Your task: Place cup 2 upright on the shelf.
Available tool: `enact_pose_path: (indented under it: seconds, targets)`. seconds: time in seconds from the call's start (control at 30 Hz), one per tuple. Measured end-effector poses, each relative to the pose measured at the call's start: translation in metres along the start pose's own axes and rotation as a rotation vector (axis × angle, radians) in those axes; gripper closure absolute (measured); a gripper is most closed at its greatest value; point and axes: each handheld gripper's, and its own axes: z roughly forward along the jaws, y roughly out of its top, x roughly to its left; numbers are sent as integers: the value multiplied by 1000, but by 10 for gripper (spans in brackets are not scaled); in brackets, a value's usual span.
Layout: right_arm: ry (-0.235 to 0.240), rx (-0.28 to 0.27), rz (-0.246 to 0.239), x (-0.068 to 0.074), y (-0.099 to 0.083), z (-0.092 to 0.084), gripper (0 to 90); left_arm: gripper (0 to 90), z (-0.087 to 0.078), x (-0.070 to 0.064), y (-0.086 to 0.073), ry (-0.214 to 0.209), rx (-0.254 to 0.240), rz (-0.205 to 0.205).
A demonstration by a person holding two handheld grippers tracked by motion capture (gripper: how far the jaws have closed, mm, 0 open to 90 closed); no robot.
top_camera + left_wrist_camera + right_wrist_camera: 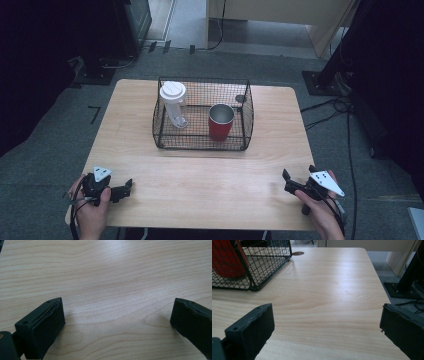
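Note:
A black wire basket (165, 142) stands at the middle back of the wooden table (200, 175). Inside it, a red cup (220, 122) with a metal rim stands upright on the right, and a clear tumbler with a white lid (172, 102) stands on the left. My left gripper (129, 186) rests near the table's front left corner, open, nothing between its jaws. My right gripper (286, 181) rests near the front right corner, open as well. In the right gripper view the basket corner (253, 286) and the red cup (228, 258) lie ahead to the left.
Bare wood (112, 290) lies under the left jaws. A small round hole (298, 253) marks the table behind the basket. Grey carpet, cables (335, 107) and black stands (320, 80) surround the table; the table's right edge (378, 282) runs close to the right gripper.

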Motion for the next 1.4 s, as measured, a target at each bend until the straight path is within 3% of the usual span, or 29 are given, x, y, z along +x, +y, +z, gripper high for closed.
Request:
enact_pose_path:
  seconds: [0.23, 0.47, 0.67, 0.9, 1.4]
  targets:
    - [-18, 119, 14, -12, -2, -4, 23, 1, 0, 0, 0, 0, 0, -1]
    - [-12, 281, -43, -18, -4, -4, 34, 1, 0, 0, 0, 0, 0, -1]
    - [-5, 379, -71, -17, -7, -1, 45, 1, 0, 0, 0, 0, 0, 0]
    - [19, 375, -80, -17, -7, -2, 75, 1, 0, 0, 0, 0, 0, -2]
    - [13, 373, -73, -17, -6, -1, 77, 1, 0, 0, 0, -2, 0, -2]
